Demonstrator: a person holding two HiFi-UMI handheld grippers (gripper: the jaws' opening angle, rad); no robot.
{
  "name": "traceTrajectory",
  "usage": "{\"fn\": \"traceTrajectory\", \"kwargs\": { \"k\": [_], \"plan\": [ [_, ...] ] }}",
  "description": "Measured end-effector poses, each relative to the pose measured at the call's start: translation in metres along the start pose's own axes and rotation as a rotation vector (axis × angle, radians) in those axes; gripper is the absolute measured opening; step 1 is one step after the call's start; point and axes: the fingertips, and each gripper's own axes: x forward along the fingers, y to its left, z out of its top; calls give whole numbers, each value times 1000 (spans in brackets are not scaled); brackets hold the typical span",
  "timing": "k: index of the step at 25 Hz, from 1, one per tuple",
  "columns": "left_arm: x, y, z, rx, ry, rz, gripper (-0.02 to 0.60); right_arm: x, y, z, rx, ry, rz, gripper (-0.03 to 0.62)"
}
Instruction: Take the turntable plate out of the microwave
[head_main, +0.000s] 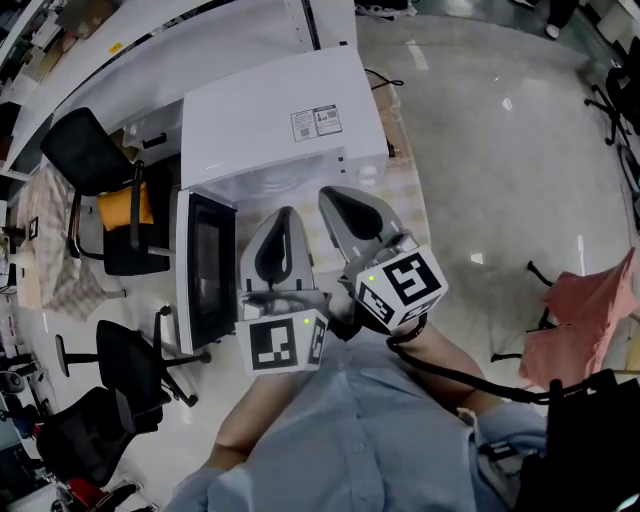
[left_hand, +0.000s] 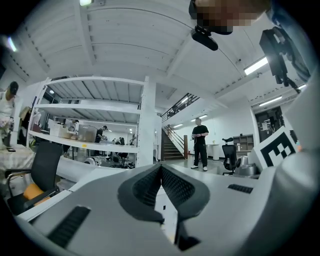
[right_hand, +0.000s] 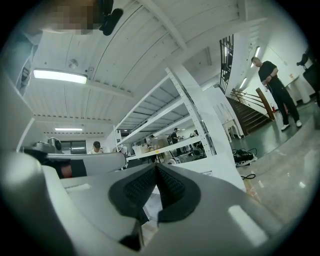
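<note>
Closest in, both claws sit side by side in front of the person's light blue shirt (head_main: 350, 440). The left claw (head_main: 283, 222) is clenched, pads pressed together with nothing in them. The right claw (head_main: 335, 200) is the same deal, clamped tight and empty. Both point level at the white microwave (head_main: 280, 110), whose door (head_main: 205, 270) hangs open to the left in the head view. I can't see the turntable plate anywhere, since the microwave's top hides the inside. Off to the left are black office chairs (head_main: 95, 160), one with an orange cushion (head_main: 125, 205). Way back, the left gripper view shows someone (left_hand: 200, 145) standing near a staircase (left_hand: 171, 142).
</note>
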Motion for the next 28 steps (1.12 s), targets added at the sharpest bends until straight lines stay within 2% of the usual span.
{"fn": "traceTrajectory", "kwargs": {
  "k": [6,10,16,28],
  "plan": [
    [8,31,-7,-19,-1,75,8,28,0,-9,-9,34,53,-2],
    [14,49,-14,-28,-3,93,8,45,2,-17,-14,48,62,-2],
    [27,75,-27,-50,-5,83,8,72,-1,-32,-16,57,50,-2],
    [51,111,-77,-78,9,50,8,103,-13,-94,3,116,9,-2]
  ]
}}
